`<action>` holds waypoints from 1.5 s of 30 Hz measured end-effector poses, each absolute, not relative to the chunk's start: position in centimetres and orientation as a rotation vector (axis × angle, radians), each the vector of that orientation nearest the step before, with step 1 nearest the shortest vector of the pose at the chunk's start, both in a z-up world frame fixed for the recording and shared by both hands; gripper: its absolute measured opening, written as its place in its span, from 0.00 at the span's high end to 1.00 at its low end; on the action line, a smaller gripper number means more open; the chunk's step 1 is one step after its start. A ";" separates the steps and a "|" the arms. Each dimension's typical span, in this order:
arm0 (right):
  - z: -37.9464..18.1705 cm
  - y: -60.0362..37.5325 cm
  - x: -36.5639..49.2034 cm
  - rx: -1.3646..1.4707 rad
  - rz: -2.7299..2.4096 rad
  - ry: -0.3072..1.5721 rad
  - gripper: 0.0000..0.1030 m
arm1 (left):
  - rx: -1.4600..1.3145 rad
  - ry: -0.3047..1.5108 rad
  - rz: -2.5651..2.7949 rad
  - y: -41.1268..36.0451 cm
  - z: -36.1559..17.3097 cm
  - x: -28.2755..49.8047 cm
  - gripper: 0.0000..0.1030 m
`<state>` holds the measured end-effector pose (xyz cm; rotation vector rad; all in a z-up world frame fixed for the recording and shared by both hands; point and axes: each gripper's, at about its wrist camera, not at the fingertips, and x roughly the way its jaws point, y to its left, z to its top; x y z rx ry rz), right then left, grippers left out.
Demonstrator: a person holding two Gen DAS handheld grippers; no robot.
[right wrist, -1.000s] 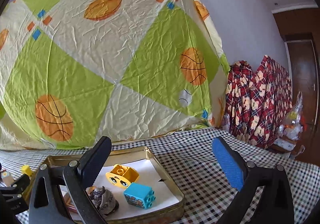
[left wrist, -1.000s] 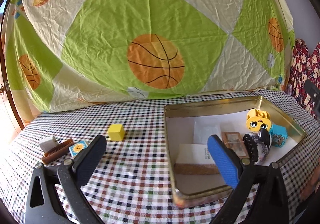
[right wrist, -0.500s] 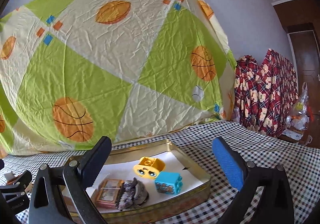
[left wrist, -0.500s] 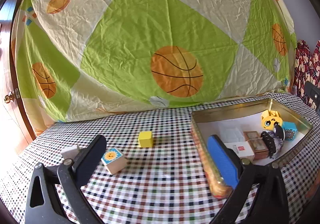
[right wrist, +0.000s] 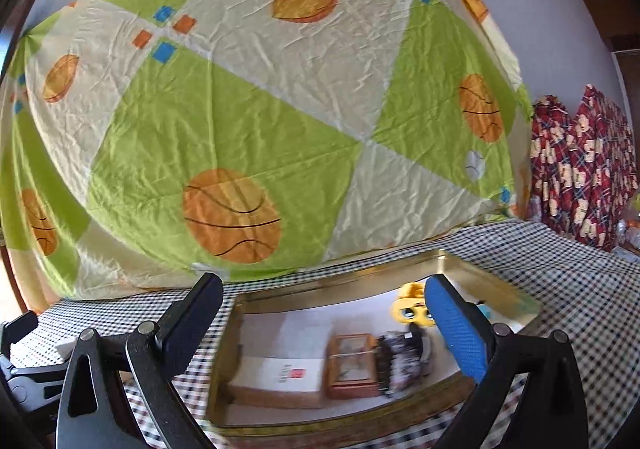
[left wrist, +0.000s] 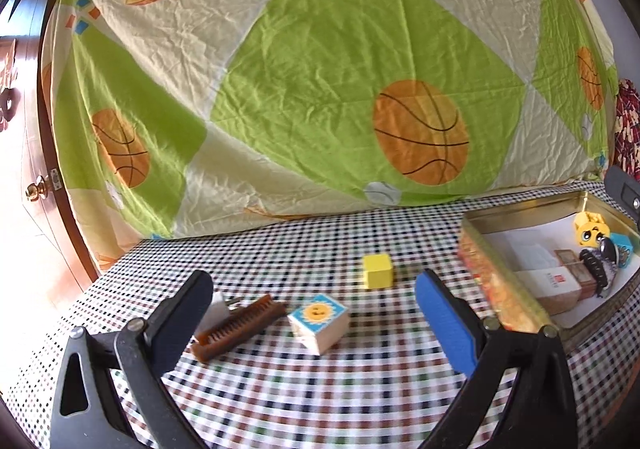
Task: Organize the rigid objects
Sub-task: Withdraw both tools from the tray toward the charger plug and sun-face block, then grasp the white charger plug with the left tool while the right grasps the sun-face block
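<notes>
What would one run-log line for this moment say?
left claw: open, empty | right claw: open, above tin | sun block, yellow cube, comb: outside tin

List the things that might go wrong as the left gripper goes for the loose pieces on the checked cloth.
1. The left gripper, open, frames both the sun-face block and the brown comb; closing here may catch the wrong one or nudge its neighbour.
2. The comb lies low, flat and partly behind the black finger, so the fingers might slip off it.
3. The gold tin is already crowded toward one end; a dropped piece may land on the things inside.
</notes>
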<state>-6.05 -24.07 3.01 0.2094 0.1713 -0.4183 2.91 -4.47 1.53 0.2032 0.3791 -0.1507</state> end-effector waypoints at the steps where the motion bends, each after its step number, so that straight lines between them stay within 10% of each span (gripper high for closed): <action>1: 3.0 -23.5 -5.8 0.211 -0.407 0.174 0.01 | 0.202 0.384 -0.148 -3.9 1.5 3.2 0.01; 45: 1.5 -11.5 2.6 0.119 -0.063 0.418 0.01 | 0.230 0.755 -0.221 7.1 -2.5 16.4 0.12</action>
